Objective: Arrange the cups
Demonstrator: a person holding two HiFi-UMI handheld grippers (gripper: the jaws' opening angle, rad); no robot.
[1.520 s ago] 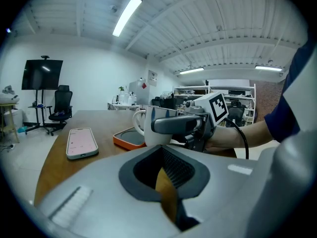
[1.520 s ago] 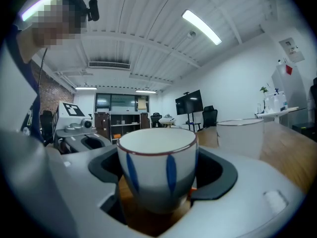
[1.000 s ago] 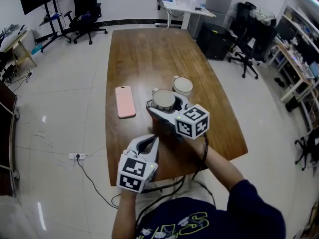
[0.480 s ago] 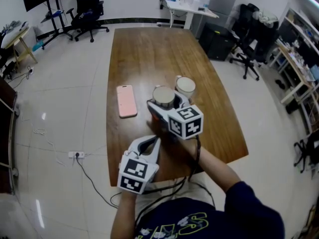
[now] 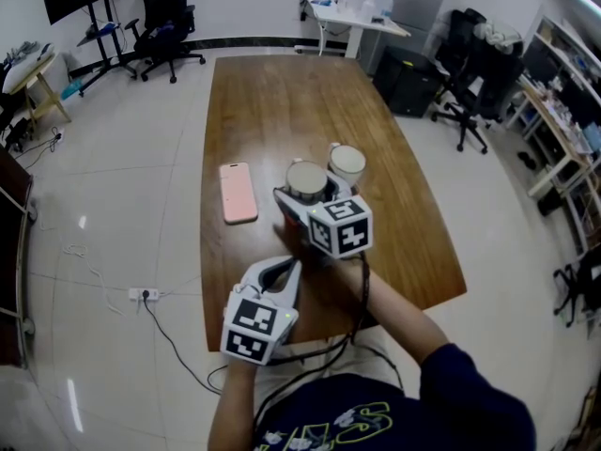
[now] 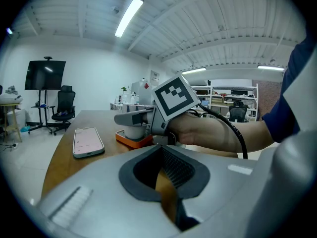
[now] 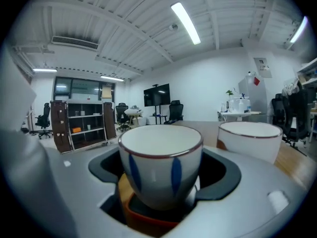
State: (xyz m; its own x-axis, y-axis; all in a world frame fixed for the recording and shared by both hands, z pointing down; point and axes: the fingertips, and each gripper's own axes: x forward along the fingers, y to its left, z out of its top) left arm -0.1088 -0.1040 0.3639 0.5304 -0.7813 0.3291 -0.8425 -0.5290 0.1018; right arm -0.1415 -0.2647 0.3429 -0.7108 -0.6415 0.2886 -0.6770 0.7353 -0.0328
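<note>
A white cup with blue stripes (image 5: pixel 307 177) (image 7: pixel 161 165) stands on an orange coaster (image 6: pixel 132 141) near the middle of the wooden table (image 5: pixel 282 101). My right gripper (image 5: pixel 310 192) (image 7: pixel 163 185) is shut on this cup, one jaw on each side. A second white cup (image 5: pixel 346 163) (image 7: pixel 250 139) stands just right of it, close to the right jaw. My left gripper (image 5: pixel 282 269) (image 6: pixel 162 155) hovers near the table's front edge, shut and holding nothing, pointing toward the right hand.
A pink phone (image 5: pixel 237 192) (image 6: pixel 87 141) lies flat on the table to the left of the cups. Office chairs, desks and a screen on a stand ring the table. A cable runs across the floor at front left.
The right hand has swung a little to the left around the striped cup, so its marker cube sits further left. The cup stays between the jaws. The left gripper has not moved.
</note>
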